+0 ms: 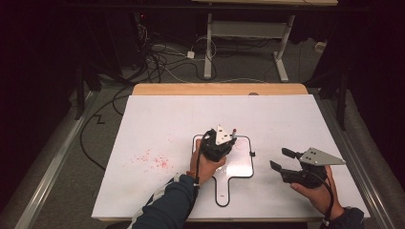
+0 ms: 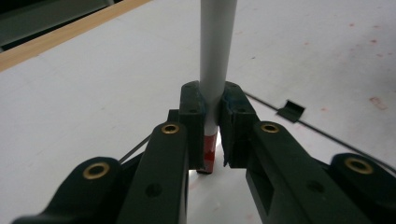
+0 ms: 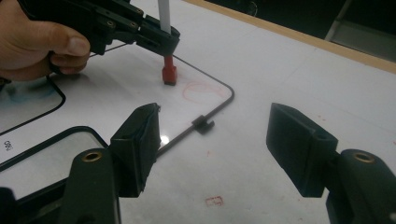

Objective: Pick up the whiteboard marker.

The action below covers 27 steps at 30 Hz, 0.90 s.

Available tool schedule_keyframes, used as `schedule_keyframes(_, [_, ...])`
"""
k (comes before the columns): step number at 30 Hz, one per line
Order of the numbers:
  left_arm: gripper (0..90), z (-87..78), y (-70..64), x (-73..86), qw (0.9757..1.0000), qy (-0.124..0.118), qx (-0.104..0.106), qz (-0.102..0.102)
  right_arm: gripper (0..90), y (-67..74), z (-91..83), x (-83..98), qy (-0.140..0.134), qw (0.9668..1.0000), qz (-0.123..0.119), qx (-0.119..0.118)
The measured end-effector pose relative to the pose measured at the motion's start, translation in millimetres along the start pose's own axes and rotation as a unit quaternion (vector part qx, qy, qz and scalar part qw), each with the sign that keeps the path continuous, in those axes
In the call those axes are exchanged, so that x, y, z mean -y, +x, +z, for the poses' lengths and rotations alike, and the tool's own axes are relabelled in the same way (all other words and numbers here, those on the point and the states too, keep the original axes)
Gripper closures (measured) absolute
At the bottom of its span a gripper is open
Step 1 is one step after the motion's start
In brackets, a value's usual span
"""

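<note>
My left gripper (image 1: 232, 138) is shut on a thin white marker (image 2: 215, 46), held upright between its pads. The marker's red end (image 3: 169, 74) points down at the far right corner of a small black-framed whiteboard (image 1: 239, 164), beside a faint red circle (image 3: 203, 91) drawn there. Whether the tip touches the board I cannot tell. In the right gripper view the left gripper (image 3: 161, 39) and the hand holding it reach in from the upper left. My right gripper (image 1: 279, 158) hovers to the right of the board, open and holding nothing, its fingers (image 3: 140, 144) pointed toward the board's corner.
The board lies on a white table top (image 1: 167, 119) with a wooden far edge (image 1: 219, 88). A small black clip (image 3: 204, 124) sits on the board's right frame. Red specks (image 1: 153, 160) mark the table left of the board. Cables and desk legs stand on the floor beyond.
</note>
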State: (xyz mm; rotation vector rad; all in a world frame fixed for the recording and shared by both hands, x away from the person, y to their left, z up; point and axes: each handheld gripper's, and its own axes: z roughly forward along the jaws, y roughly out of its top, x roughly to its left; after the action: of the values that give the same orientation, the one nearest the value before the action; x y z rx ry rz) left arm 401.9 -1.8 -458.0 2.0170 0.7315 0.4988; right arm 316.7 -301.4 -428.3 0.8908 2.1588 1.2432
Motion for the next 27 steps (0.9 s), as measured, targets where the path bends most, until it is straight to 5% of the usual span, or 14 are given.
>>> schedule_keyframes(7, [78.7, -10.8, 13.0, 8.6, 0.9997, -0.001, -0.007, -0.023, 36.0, -3.5, -6.3, 4.7, 0.005, 0.9999, -0.004, 0.01])
schedule_keyframes(13, [78.7, 10.0, -11.6, -8.4, 0.9998, 0.001, 0.016, 0.014, 35.9, -11.7, -13.7, 9.4, 0.006, 0.9998, 0.003, 0.018])
schedule_keyframes(19, [78.7, 31.4, -22.2, -24.2, 0.9987, 0.001, 0.049, 0.012, 35.9, -14.2, -16.9, 13.8, 0.009, 0.9998, -0.002, 0.016])
schedule_keyframes(22, [78.7, 36.7, -33.1, -29.8, 0.9976, 0.004, 0.062, 0.03, 35.9, -14.4, -17.9, 13.7, 0.007, 0.9998, -0.001, 0.016])
schedule_keyframes(27, [78.7, 34.8, -32.5, -32.0, 0.9973, 0.018, 0.05, 0.051, 35.9, -12.6, -19.0, 14.2, 0.011, 0.9996, -0.009, 0.023])
